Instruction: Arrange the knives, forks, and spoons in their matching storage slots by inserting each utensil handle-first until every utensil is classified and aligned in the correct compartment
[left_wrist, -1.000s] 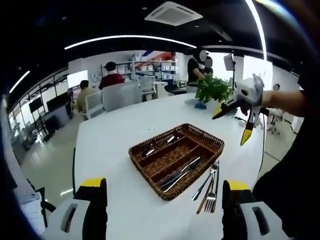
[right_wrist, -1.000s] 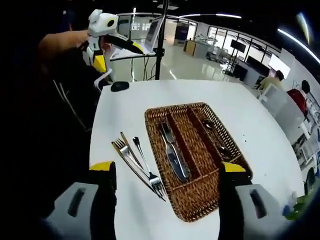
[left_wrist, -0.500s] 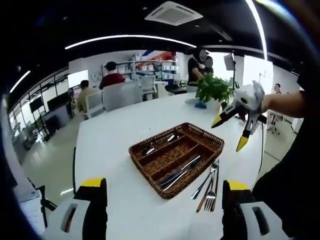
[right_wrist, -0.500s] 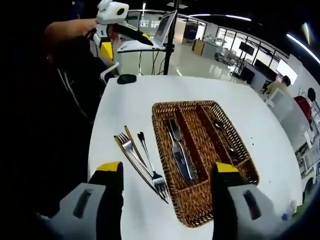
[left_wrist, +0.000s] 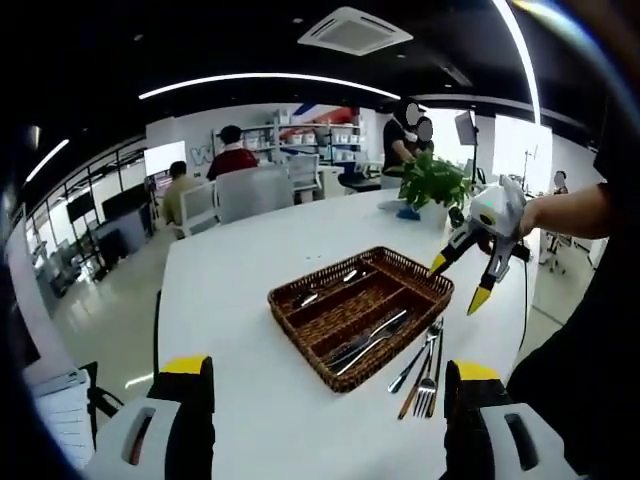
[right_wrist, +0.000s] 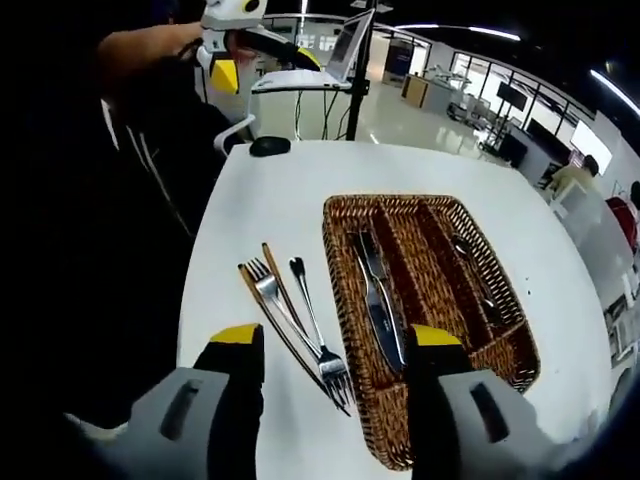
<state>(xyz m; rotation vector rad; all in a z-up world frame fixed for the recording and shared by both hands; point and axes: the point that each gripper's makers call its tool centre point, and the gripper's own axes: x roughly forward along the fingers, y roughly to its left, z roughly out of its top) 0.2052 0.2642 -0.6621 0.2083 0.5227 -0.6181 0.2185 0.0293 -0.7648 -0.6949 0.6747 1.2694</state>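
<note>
Right tongs (right_wrist: 325, 345) partly hide basket (right_wrist: 500, 335) knives (right_wrist: 378, 300).

no text, label, brand, number or sign can be read in either view; any print on the far walls and shelves is too small and blurred to make out.
</note>
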